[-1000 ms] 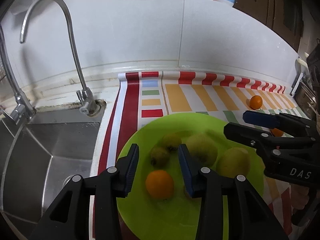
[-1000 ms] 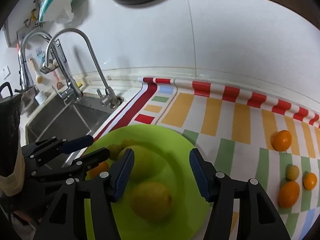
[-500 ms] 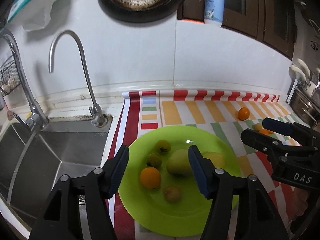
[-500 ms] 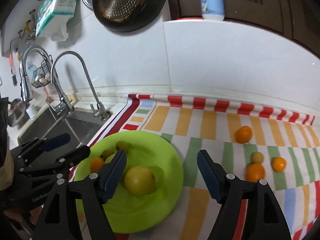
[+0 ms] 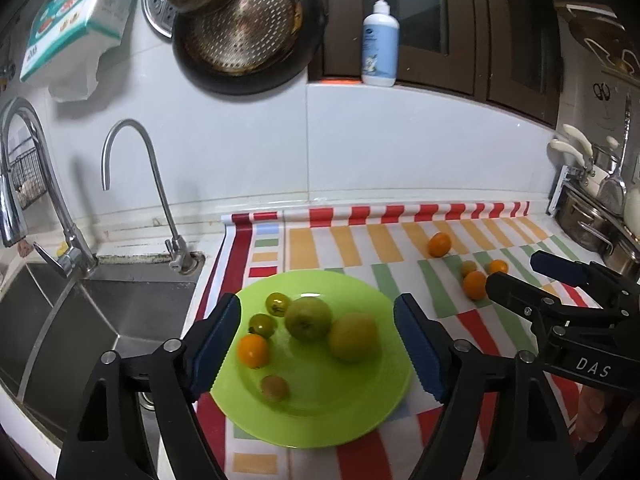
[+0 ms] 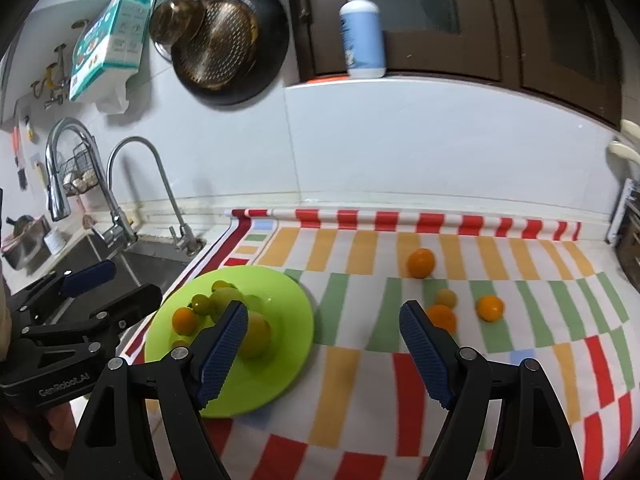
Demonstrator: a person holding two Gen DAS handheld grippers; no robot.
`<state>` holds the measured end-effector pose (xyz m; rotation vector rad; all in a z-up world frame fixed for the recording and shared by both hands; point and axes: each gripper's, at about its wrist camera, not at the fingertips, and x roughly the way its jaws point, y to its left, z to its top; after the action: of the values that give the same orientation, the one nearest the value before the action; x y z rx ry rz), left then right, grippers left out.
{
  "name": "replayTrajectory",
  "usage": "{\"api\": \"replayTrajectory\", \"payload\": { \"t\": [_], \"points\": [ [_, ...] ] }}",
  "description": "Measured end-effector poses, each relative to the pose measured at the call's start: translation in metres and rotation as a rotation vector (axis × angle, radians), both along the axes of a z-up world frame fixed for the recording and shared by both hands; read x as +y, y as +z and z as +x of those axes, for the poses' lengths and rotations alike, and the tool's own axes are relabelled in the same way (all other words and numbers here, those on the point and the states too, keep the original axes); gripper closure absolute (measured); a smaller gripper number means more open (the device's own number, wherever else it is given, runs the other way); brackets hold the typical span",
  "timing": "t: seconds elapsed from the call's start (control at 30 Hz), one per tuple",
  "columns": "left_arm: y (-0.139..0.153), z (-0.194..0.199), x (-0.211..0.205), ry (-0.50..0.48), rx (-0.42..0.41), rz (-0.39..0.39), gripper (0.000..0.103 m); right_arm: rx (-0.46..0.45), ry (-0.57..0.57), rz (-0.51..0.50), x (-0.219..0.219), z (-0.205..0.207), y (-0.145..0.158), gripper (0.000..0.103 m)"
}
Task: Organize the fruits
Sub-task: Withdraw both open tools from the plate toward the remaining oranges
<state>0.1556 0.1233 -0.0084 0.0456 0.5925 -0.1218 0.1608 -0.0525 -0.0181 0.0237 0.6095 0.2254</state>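
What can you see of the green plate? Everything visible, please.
The green plate is round, lime green, shallow, and looks like glossy plastic. It lies flat on the striped mat, at the mat's end nearest the sink. Six fruits rest on it: two large yellow-green ones, two small green ones, one small orange one and one small brownish one. Neither set of jaws touches it. In the right wrist view a jaw hides part of its near side.

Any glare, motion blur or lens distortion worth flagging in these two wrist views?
Left wrist view: small glare spot on the green plate; fisheye bends the backsplash and the striped mat; fruit fairly sharp. Right wrist view: same barrel distortion, and the loose orange fruit beside the right tool looks slightly smeared.
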Motion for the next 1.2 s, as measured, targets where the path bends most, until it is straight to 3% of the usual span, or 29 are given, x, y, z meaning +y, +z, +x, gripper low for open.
{"api": "replayTrajectory", "payload": {
  "t": [0.63, 1.2],
  "points": [
    [0.015, -0.025, -0.080, -0.034, -0.054, 0.008, 0.017, -0.067, -0.060, -0.039, -0.082, -0.037, 0.020, 0.024],
    [0.003, -0.004, -0.150, -0.107, -0.048, 0.017, 0.017, -0.062, -0.049, -0.059, -0.145, -0.018, 0.012, 0.024]
  ]
}}
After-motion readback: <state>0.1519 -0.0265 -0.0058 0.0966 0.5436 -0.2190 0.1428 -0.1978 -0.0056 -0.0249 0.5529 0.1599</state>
